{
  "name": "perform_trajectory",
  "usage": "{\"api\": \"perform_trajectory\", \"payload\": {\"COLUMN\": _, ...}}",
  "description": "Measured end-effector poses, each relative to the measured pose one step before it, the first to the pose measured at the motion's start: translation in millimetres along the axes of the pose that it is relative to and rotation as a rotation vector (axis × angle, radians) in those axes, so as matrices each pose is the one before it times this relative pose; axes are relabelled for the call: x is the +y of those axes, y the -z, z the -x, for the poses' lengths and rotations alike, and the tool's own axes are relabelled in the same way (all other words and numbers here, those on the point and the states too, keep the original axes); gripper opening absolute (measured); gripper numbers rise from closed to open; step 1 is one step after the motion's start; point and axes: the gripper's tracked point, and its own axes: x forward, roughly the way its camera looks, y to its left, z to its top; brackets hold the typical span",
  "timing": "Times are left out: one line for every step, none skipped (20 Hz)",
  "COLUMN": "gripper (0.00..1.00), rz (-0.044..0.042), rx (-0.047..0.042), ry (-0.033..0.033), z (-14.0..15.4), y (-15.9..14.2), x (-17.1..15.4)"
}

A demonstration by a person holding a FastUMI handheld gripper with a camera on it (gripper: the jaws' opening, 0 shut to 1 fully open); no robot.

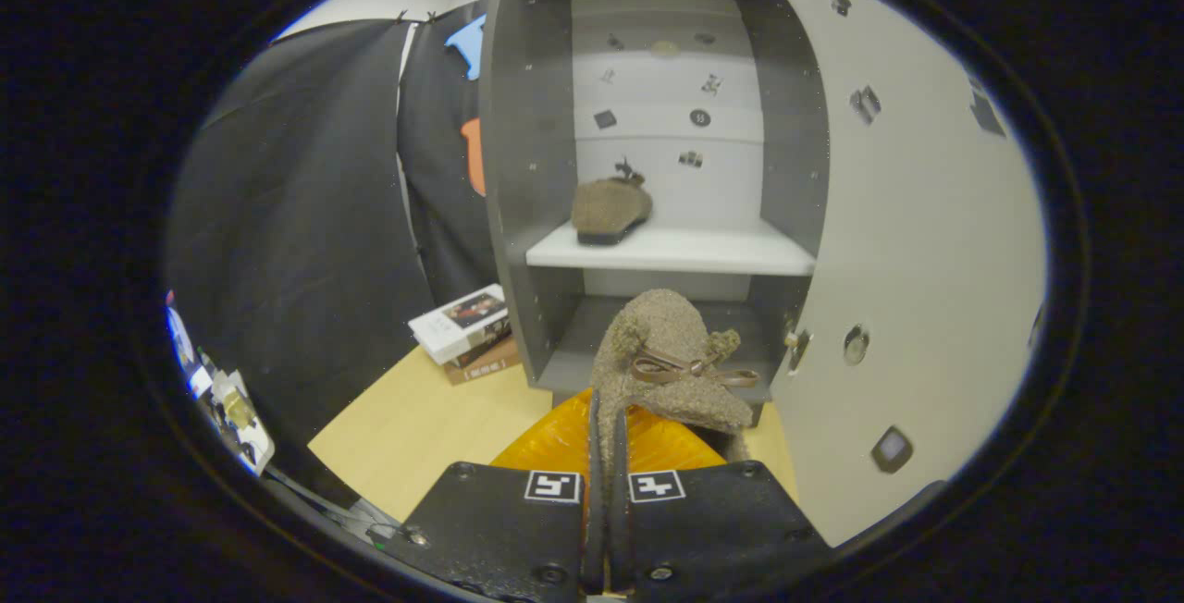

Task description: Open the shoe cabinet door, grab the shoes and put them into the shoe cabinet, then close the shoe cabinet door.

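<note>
— Grey panels make up the shoe cabinet [532, 168], the biggest thing ahead, right?

— Yes. It stands on the pale wooden table [407, 427], and its door [916, 242] is swung open on the right side, light-coloured, with small stickers and round fittings on its inner face. More stickers dot the cabinet's white back wall.

— What is inside?

— A white shelf [684, 252] crosses the middle. One fuzzy brown shoe [609, 210] sits on its left part, dark sole down. The lower compartment sits below the shelf.

— And the second shoe?

— That one, the held shoe [661, 353], is up in front of the lower compartment's opening, just ahead of the fingers. It is the same woolly brown material, with a brown leather bow across its top.

— So the hand-held gripper [606, 436] has it?

— Its fingers are drawn nearly together, clenched on a thin part of the shoe at its near end; the rest of the shoe rises beyond the fingertips.

— Anything under it?

— An orange ribbed object [666, 446] lies on the table right below the shoe; I cannot tell what it is.

— And beside the cabinet?

— A small stack of books [467, 330] rests on the table just left of the cabinet's base.
</note>
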Motion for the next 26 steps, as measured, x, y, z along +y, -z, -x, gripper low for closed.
{"api": "perform_trajectory", "payload": {"gripper": 0.06, "rz": 0.02745, "rx": -0.01644, "ry": 0.02627, "z": 1.04, "y": -20.55, "x": -6.74}}
{"api": "perform_trajectory", "payload": {"gripper": 0.06, "rz": 0.01963, "rx": -0.01885, "ry": 0.02330, "z": 1.46, "y": -20.24, "x": -5.29}}
{"api": "perform_trajectory", "payload": {"gripper": 0.06, "rz": 0.02574, "rx": -0.01286, "ry": 0.02097, "z": -1.81, "y": -18.31, "x": -5.39}}
{"api": "perform_trajectory", "payload": {"gripper": 0.06, "rz": 0.00975, "rx": -0.01130, "ry": 0.01693, "z": -1.48, "y": -15.58, "x": -7.24}}
{"api": "perform_trajectory", "payload": {"gripper": 0.06, "rz": -0.01222, "rx": -0.01151, "ry": 0.00487, "z": -5.21, "y": -15.47, "x": -2.91}}
{"api": "perform_trajectory", "payload": {"gripper": 0.06, "rz": -0.02611, "rx": -0.02190, "ry": 0.00180, "z": -4.74, "y": -14.62, "x": -3.79}}
{"api": "perform_trajectory", "payload": {"gripper": 0.06, "rz": -0.02740, "rx": -0.03235, "ry": -0.00150, "z": -9.21, "y": -18.57, "x": -2.83}}
{"api": "perform_trajectory", "payload": {"gripper": 0.06, "rz": -0.01730, "rx": -0.03074, "ry": 0.00244, "z": -9.67, "y": -13.91, "x": -4.88}}
{"api": "perform_trajectory", "payload": {"gripper": 0.06, "rz": -0.00525, "rx": -0.02147, "ry": 0.00957, "z": -9.57, "y": -9.70, "x": -5.49}}
{"api": "perform_trajectory", "payload": {"gripper": 0.06, "rz": 0.00230, "rx": -0.02305, "ry": 0.01675, "z": -13.08, "y": -10.82, "x": -7.48}}
{"api": "perform_trajectory", "payload": {"gripper": 0.06, "rz": 0.01562, "rx": -0.01597, "ry": 0.02336, "z": -15.95, "y": -6.51, "x": -8.14}}
{"api": "perform_trajectory", "payload": {"gripper": 0.06, "rz": 0.02109, "rx": 0.00307, "ry": 0.02440, "z": -15.65, "y": -2.44, "x": -7.48}}
{"api": "perform_trajectory", "payload": {"gripper": 0.06, "rz": 0.01636, "rx": -0.00142, "ry": 0.02726, "z": -14.10, "y": -2.76, "x": -7.78}}
{"api": "perform_trajectory", "payload": {"gripper": 0.06, "rz": 0.01327, "rx": -0.00781, "ry": 0.02120, "z": -13.40, "y": -2.60, "x": -6.35}}
{"api": "perform_trajectory", "payload": {"gripper": 0.06, "rz": 0.00625, "rx": -0.01420, "ry": 0.01241, "z": -15.08, "y": -1.50, "x": -4.11}}
{"api": "perform_trajectory", "payload": {"gripper": 0.06, "rz": 0.00993, "rx": -0.01502, "ry": 0.00822, "z": -13.85, "y": 0.11, "x": -1.92}}
{"api": "perform_trajectory", "payload": {"gripper": 0.06, "rz": 0.00792, "rx": -0.00750, "ry": 0.00060, "z": -8.81, "y": 2.60, "x": 0.03}}
{"api": "perform_trajectory", "payload": {"gripper": 0.06, "rz": 0.00353, "rx": -0.00245, "ry": -0.00659, "z": -12.59, "y": 2.73, "x": 1.69}}
{"api": "perform_trajectory", "payload": {"gripper": 0.06, "rz": -0.00210, "rx": 0.00103, "ry": -0.01328, "z": -13.62, "y": 4.34, "x": 3.87}}
{"api": "perform_trajectory", "payload": {"gripper": 0.07, "rz": -0.00577, "rx": -0.00148, "ry": -0.01770, "z": -10.72, "y": 4.13, "x": 5.03}}
{"api": "perform_trajectory", "payload": {"gripper": 0.08, "rz": -0.00646, "rx": -0.00304, "ry": -0.01556, "z": -10.28, "y": 4.55, "x": 5.49}}
{"api": "perform_trajectory", "payload": {"gripper": 0.08, "rz": -0.00218, "rx": -0.00509, "ry": -0.01213, "z": -9.04, "y": 2.62, "x": 4.65}}
{"api": "perform_trajectory", "payload": {"gripper": 0.08, "rz": -0.00796, "rx": -0.00182, "ry": -0.01043, "z": -9.87, "y": 3.51, "x": 3.87}}
{"api": "perform_trajectory", "payload": {"gripper": 0.08, "rz": -0.00593, "rx": 0.00113, "ry": -0.01073, "z": -9.05, "y": 2.53, "x": 4.43}}
{"api": "perform_trajectory", "payload": {"gripper": 0.08, "rz": -0.00487, "rx": 0.00224, "ry": -0.01042, "z": -7.70, "y": 3.32, "x": 4.60}}
{"api": "perform_trajectory", "payload": {"gripper": 0.08, "rz": 0.00140, "rx": 0.00532, "ry": -0.01020, "z": -8.43, "y": 3.83, "x": 3.69}}
